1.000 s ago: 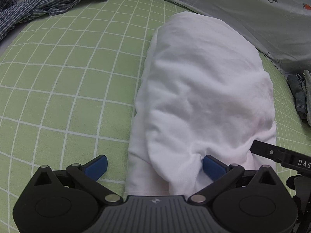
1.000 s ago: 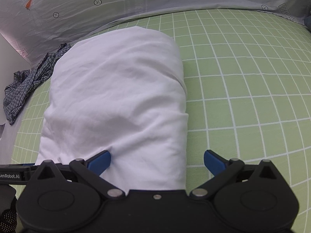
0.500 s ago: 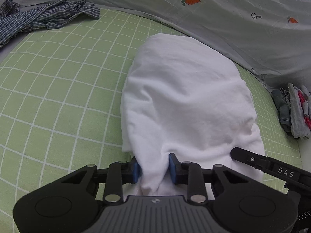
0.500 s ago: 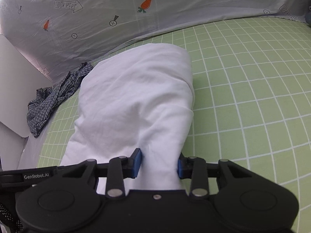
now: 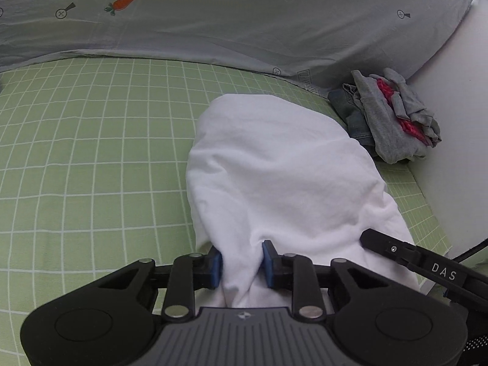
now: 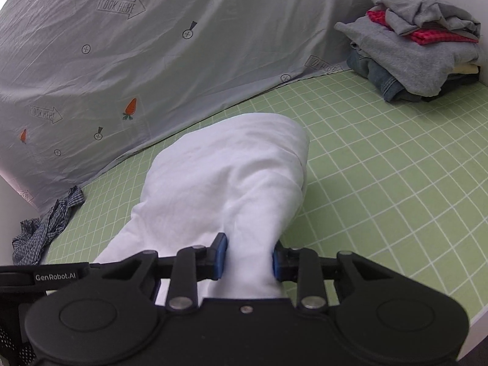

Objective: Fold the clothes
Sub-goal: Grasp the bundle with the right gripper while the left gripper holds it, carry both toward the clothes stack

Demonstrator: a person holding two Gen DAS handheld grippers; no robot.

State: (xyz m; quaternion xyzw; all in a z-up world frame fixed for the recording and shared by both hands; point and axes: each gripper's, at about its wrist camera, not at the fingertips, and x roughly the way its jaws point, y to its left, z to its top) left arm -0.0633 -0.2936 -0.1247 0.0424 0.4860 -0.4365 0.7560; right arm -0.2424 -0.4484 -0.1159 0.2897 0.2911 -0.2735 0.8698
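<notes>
— What have you got hold of right now?

— The white garment (image 5: 274, 167), already folded into a thick bundle. My left gripper (image 5: 241, 263) pinches one near corner of it and my right gripper (image 6: 248, 256) pinches the other; both sets of fingers have just been closing, and cloth is bunched between the blue pads on each side. The far end of the bundle trails toward the green checked bed sheet (image 5: 91, 152), and I can't tell whether it touches.

— So which step is this?

— I'd say the folding of this piece is done and I'm carrying it off. The stack of folded clothes (image 6: 411, 52) sits in the far corner of the bed, against the grey carrot-print sheet (image 6: 183, 45), and that looks like where it belongs.

— What does the next move need?

— Both hands travelling together at the same height, so the fold doesn't pull apart. Then lower it squarely onto the stack before letting go. The checked shirt (image 6: 45, 228) crumpled at the other edge is probably next.
</notes>
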